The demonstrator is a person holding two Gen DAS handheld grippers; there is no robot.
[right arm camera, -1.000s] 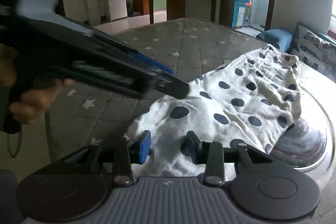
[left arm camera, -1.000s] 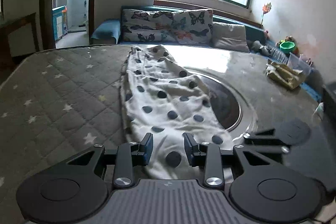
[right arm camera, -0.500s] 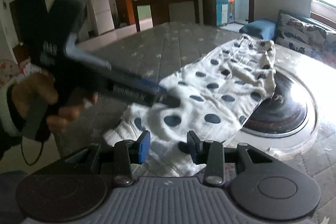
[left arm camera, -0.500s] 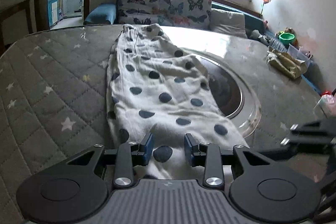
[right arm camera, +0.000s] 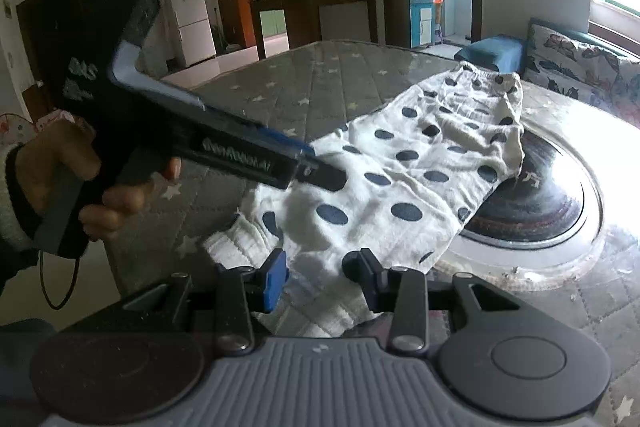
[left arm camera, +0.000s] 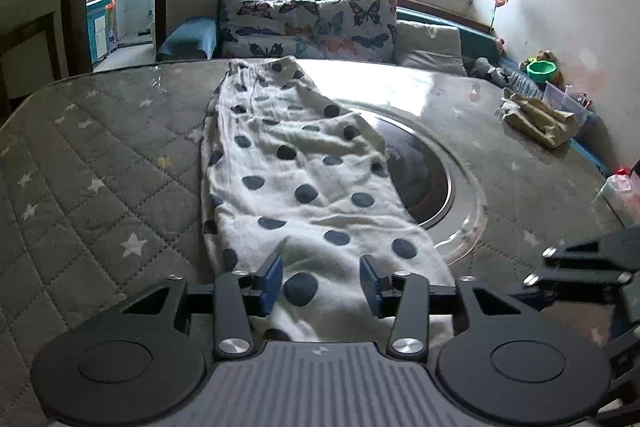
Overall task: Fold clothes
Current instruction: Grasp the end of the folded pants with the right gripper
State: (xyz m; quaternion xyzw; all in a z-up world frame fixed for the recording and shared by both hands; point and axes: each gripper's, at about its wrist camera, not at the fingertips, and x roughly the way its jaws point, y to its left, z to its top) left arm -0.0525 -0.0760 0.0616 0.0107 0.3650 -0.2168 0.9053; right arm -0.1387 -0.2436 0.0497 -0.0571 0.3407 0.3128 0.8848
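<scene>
White trousers with dark polka dots lie lengthwise on the quilted grey table cover, waistband at the far end. My left gripper hovers over the near leg end. Its jaws are opening and the cloth lies below them, with the pads off it. In the right wrist view a hand holds that left gripper slanted down over the trousers. My right gripper stands open above the ribbed cuff. In the left wrist view the right gripper sits to the right of the cloth's edge.
A round dark glass disc is set in the table's middle, partly under the trousers. A folded yellowish cloth and a clear plastic box lie at the far right. A sofa with butterfly cushions stands behind the table.
My left gripper's jaws have spread wider over the leg end. In the left wrist view the right gripper has drifted to the right, off the cloth's edge.
</scene>
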